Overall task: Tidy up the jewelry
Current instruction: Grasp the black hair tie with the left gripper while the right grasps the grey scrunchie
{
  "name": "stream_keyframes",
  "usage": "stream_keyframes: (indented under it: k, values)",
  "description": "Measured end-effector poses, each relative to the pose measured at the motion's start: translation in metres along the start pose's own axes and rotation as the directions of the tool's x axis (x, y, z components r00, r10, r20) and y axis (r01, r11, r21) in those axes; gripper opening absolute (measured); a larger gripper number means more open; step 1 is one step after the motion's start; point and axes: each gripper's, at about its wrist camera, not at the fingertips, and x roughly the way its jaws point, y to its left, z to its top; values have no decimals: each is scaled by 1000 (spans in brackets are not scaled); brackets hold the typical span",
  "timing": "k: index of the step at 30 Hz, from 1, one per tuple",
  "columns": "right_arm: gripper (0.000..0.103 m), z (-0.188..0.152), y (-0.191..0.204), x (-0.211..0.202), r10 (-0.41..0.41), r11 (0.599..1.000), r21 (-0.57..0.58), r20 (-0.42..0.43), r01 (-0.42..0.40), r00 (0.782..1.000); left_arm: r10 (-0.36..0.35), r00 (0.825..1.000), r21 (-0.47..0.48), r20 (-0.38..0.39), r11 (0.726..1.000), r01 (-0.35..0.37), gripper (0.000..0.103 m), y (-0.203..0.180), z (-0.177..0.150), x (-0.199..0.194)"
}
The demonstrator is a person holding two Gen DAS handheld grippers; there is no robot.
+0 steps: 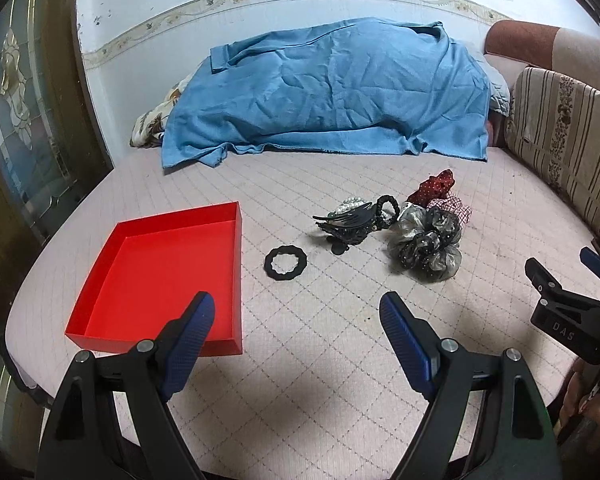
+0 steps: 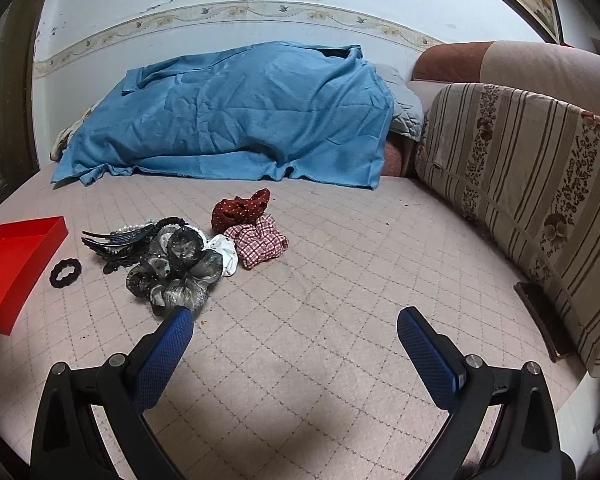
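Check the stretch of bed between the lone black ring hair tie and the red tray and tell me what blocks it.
Nothing visible does. The black ring hair tie lies by itself on bare quilted bed cover, just right of the red tray, which is empty. The pile of accessories sits on its far side.

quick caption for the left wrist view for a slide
Left gripper, jaws open, above a quilted bed with an empty red tray, a black ring hair tie and a pile of hair accessories.

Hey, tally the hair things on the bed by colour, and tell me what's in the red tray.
Black: 3, ring, claw clip, coiled tie
Grey-black: 1, scrunchie
Red: 2, dotted scrunchie, checked scrunchie
White: 2, scrunchie, pearls
In tray: 0
Total: 8
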Motion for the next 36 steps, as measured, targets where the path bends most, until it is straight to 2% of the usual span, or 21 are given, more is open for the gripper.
stream_keyframes:
  k: [8, 11, 14, 17, 21, 23, 24, 25, 33, 36]
  values:
    - [103, 7, 6, -9, 16, 1000, -12, 13, -15, 1000, -6, 1000, -26, -7, 1000, 6, 84, 17, 2, 1]
    - [103, 9, 12, -10, 29, 999, -31, 32, -28, 999, 24, 999, -52, -27, 998, -26, 84, 37, 4, 14]
    - [103, 5, 17, 0, 40, 998, -45, 3, -40, 999, 72, 994, -68, -83, 995, -77, 84, 62, 5, 47]
    - [103, 1, 17, 8, 49, 998, -44, -16, -50, 999, 48, 985, -107, -168, 992, -66, 83, 79, 3, 85]
    - [103, -4, 13, 17, 61, 998, -27, -43, -62, 997, 6, 968, -120, -252, 992, -37, 65, 82, 2, 130]
    - [103, -5, 10, 23, 75, 997, -3, -64, -76, 995, 9, 954, -105, -300, 994, -43, 44, 78, 2, 148]
    - [103, -5, 9, 25, 82, 997, 6, -70, -81, 994, 21, 948, -99, -319, 994, -55, 24, 77, 1, 153]
    - [103, -5, 9, 28, 88, 996, 13, -76, -87, 993, 27, 940, -96, -340, 993, -63, 13, 77, 0, 159]
    - [103, -7, 9, 37, 123, 992, 30, -106, -121, 987, 49, 944, -98, -325, 992, -85, 12, 82, -7, 142]
    - [103, -7, 7, 40, 132, 991, 47, -117, -127, 984, 31, 949, -117, -315, 991, -71, 12, 89, -10, 134]
